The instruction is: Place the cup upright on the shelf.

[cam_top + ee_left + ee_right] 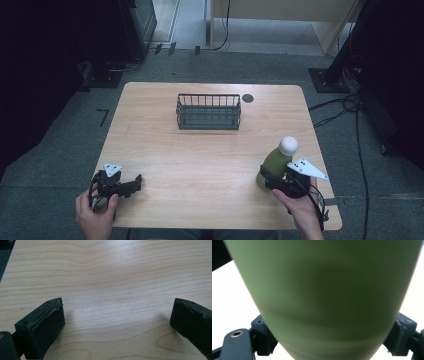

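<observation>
From the high view, a green bottle (pixel 275 162) with a round white cap stands at the desk's (pixel 210 155) near right edge, its lower body between the jaws of the right gripper (pixel 280 182). It looks like smooth, rigid plastic, probably light and a bit slippery; the wide lower body seems the safest hold. The left gripper (pixel 131 184) rests apart, far from a wire basket (pixel 208 112).

In the left gripper view, the jaws stand wide over bare wood.

In the right gripper view, the jaws flank the bottle's (pixel 324 290) body, seemingly touching both sides.

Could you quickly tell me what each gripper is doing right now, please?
Left gripper: open, empty, above the wooden table.
Right gripper: shut on the green bottle with a white round cap.
</observation>
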{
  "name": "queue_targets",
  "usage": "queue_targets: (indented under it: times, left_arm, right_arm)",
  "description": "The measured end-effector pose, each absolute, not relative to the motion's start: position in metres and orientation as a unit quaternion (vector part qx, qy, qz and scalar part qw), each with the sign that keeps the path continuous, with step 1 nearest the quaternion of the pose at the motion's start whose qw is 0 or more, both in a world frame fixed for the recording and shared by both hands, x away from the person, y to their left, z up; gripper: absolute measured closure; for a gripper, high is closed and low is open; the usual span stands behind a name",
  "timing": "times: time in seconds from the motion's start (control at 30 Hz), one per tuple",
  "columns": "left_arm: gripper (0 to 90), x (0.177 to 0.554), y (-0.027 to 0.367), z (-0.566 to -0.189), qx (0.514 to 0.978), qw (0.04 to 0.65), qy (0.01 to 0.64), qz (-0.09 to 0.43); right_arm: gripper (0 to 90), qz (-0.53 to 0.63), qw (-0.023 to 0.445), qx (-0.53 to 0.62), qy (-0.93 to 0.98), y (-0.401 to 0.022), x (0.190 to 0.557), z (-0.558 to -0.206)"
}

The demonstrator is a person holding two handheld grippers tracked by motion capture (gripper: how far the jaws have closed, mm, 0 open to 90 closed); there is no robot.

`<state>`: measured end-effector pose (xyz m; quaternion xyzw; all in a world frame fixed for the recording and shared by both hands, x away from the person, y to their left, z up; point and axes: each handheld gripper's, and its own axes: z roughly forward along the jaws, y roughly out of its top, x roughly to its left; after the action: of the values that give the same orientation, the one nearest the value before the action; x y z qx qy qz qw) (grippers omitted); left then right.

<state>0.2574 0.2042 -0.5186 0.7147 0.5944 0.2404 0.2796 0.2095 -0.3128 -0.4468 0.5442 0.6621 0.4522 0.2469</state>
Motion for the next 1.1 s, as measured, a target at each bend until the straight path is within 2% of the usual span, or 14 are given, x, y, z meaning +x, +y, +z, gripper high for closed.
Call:
queue_targets:
  times: [0.37,1.1]
  left_arm:
    - [0.0,0.257,0.204,-0.518,0.715,0.279,0.594,0.24]
    - [0.0,0.257,0.204,-0.519,0.715,0.28,0.594,0.241]
  right_arm:
    - [18.8,0.446,0.268,0.541,0.661,-0.31,0.208,-0.447]
    - [19.5,0.455,0.265,0.521,0.672,-0.287,0.225,-0.421]
